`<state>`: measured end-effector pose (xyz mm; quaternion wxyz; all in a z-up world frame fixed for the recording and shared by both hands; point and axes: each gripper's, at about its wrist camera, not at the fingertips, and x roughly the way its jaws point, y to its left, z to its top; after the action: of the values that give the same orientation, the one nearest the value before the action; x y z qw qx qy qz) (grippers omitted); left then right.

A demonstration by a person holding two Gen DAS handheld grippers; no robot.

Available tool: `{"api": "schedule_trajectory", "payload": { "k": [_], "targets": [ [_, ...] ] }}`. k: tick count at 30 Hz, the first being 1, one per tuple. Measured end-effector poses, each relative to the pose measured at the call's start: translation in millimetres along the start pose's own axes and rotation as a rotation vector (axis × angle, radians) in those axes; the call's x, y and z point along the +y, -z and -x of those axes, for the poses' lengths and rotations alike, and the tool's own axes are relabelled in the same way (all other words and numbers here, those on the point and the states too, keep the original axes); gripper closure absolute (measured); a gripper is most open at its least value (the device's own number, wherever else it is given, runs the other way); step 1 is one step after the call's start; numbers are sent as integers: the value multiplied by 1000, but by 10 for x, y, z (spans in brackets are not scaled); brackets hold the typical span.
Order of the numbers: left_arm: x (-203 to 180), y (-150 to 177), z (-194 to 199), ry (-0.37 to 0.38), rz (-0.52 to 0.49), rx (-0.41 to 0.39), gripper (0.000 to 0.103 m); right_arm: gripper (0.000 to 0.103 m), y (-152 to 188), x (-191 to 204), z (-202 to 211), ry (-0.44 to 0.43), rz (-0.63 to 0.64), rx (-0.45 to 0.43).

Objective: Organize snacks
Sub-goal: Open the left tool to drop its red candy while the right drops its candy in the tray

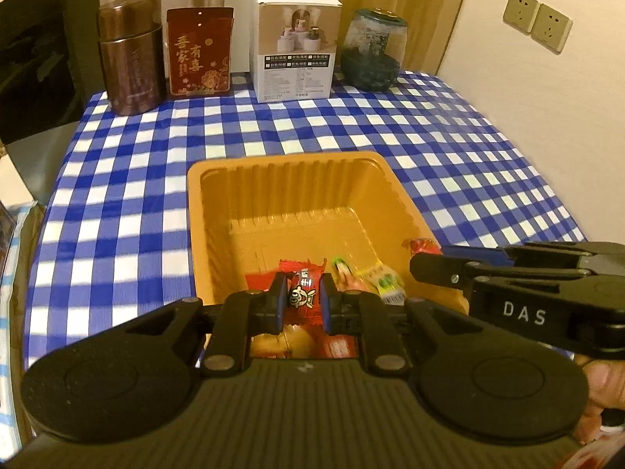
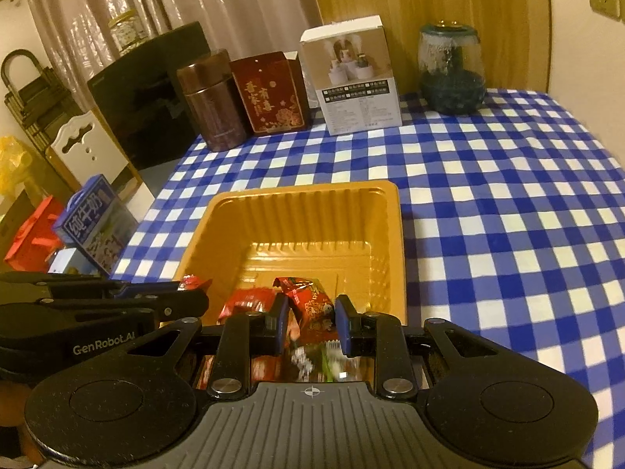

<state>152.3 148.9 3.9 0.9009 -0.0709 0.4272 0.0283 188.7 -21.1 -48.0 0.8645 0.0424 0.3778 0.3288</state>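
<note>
An orange plastic tray sits on the blue checked tablecloth, with several wrapped snacks in its near end. My left gripper hangs over that end, shut on a small red candy packet. In the right wrist view the left gripper reaches in from the left with the red wrapper at its tip. My right gripper is shut on a red panda-print packet, also above the tray. In the left wrist view the right gripper enters from the right. Green-and-yellow candies lie in the tray.
Along the table's back edge stand a brown canister, a red box, a white carton and a glass jar. A black screen is at the left. A blue milk box and red bag sit beside the table.
</note>
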Motion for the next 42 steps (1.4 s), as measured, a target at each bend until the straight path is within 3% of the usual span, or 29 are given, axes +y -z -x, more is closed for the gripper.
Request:
{"api": "schedule_trajectory", "payload": {
  "k": [9,19,24,27,42],
  "targets": [
    [84,-283,-431,-5,-17,15,88,77,-199,-181,-404,3,-37,23],
    [119,-355,-683,-14,-34,35,88,77,-240,-321,-662,-8,-76,48],
    [135,-364,-754,-10,-36,37,87,77,-248,-351,-710,-13,-87,48],
    [144,-360,-788,-3,-35,28,75,77,-258,-357,-712,-21,-102,48],
    [157,-308,-616,-22,-63,20,74,77,-286,-340,-688,-33,-121,36]
  ]
}}
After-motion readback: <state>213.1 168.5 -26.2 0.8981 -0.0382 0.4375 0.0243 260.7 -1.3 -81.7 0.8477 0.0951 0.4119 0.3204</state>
